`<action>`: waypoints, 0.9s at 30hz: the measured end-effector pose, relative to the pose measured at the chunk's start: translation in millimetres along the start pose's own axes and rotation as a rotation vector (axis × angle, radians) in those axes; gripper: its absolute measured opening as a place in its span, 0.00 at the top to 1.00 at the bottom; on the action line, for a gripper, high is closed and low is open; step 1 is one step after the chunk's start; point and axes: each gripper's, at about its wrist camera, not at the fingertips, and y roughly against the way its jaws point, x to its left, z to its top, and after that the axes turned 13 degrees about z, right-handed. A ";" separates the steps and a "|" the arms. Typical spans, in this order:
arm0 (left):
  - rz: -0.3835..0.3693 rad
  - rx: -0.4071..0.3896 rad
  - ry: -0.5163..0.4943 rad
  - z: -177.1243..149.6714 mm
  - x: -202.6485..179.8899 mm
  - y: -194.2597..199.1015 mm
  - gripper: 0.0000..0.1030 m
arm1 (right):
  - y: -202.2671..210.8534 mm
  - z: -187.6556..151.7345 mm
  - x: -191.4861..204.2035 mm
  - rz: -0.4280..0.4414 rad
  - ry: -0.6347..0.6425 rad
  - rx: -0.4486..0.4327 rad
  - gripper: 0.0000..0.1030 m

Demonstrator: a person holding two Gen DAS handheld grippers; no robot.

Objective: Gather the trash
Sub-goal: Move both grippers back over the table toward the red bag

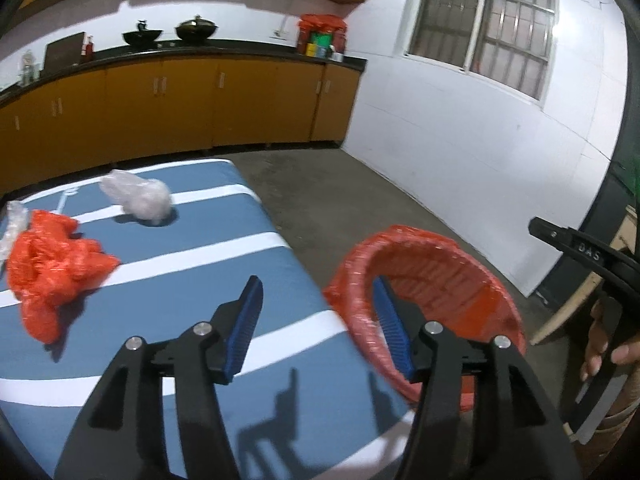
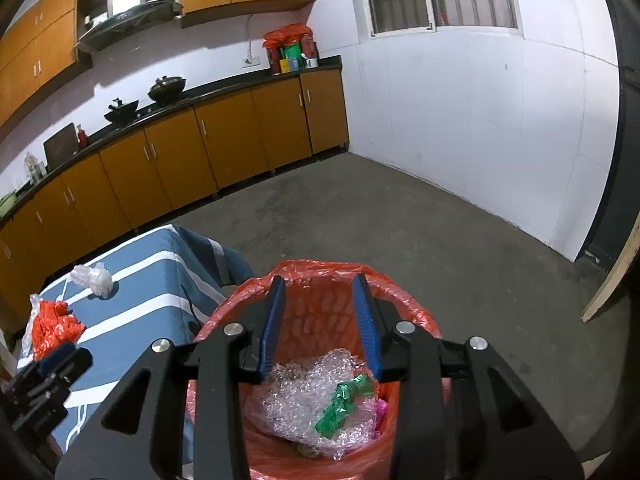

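Blue-padded, both pairs of my jaws stand parted and empty; entries follow, each placed against the red-lined bin [image 2: 320, 360].

Item, right gripper [image 2: 320, 316]: poised directly over the bin's mouth, pointing down into it. Jaws moderately apart, nothing between the pads, nothing touched.

Item, left gripper [image 1: 318, 320]: beside the bin, straddling the table's edge, one finger over the striped cloth, the other over the bin's near rim. Jaws wider apart than the right pair, released, gripping nothing.

Item, bin contents: crumpled bubble wrap [image 2: 296, 404] lying inside, with a green foil wrapper [image 2: 342, 404] on top of it and a scrap of pink at the bin's inner wall, too small to identify.

Item, table [image 1: 192, 360]: draped in blue cloth with white stripes, standing just beside the bin.

Item, crumpled orange plastic bag [image 1: 52, 268]: on the table, well apart from the bin, toward the table's far side from it.

Item, clear plastic wad [image 1: 138, 198]: on the table, beyond the orange bag, nearer the cabinets than the bin is.

Item, clear scrap [image 1: 16, 224]: at the table's edge farthest from the bin, touching the orange bag.

Item, orange-fronted cabinets [image 2: 224, 144]: along the wall, well beyond the bin.
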 end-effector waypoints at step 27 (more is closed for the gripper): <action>0.461 -0.124 0.155 -30.8 186.7 74.9 0.32 | -52.5 -27.8 173.1 0.307 0.229 0.112 0.62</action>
